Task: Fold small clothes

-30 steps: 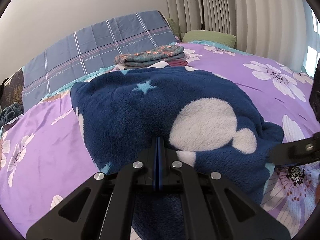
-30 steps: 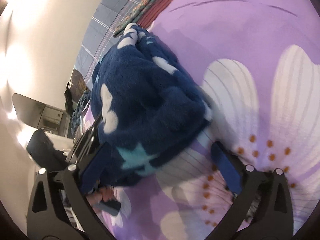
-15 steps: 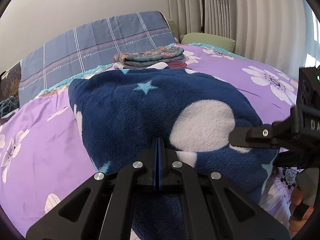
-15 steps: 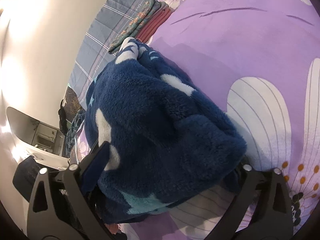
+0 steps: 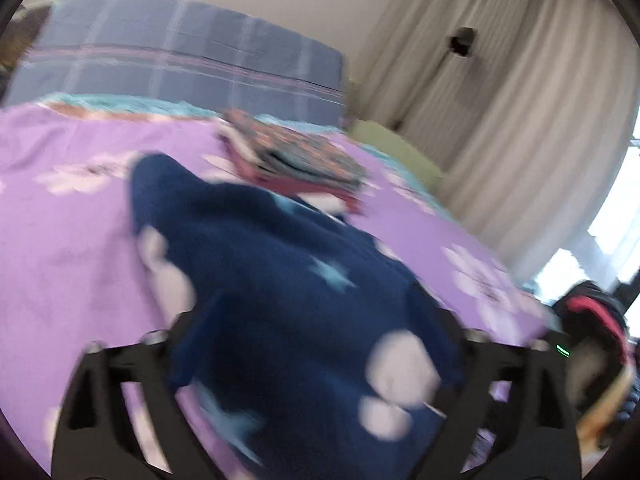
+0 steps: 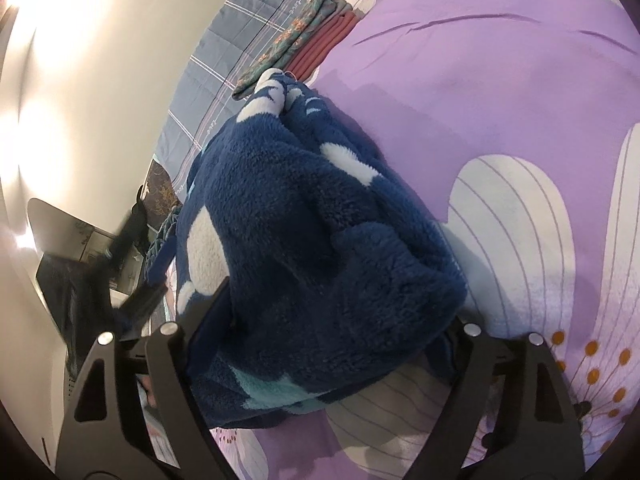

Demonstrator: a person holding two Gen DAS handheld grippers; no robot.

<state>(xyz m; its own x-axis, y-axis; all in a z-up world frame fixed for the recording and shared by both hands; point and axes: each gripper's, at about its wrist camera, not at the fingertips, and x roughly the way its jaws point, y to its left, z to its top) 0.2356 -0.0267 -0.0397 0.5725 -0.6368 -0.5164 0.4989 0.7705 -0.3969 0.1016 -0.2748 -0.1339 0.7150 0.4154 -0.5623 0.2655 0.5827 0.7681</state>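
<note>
A folded navy fleece garment (image 5: 288, 288) with white blobs and pale stars lies on the purple flowered bedspread (image 5: 72, 232). My left gripper (image 5: 316, 344) is open, its fingers spread on either side of the garment's near end; this view is blurred by motion. My right gripper (image 6: 332, 344) is open too, its jaws straddling the garment's (image 6: 312, 248) thick folded end from the side, low over the bedspread (image 6: 500, 100).
A stack of folded clothes (image 5: 292, 156) lies behind the garment, also in the right wrist view (image 6: 304, 40). A blue plaid pillow (image 5: 172, 64) stands against the wall. A green cushion (image 5: 396, 148) and curtains (image 5: 512, 112) are at the far right.
My left gripper was shut on the garment and has opened wide, swinging so the view turns right. My right gripper has slid further around the garment's end.
</note>
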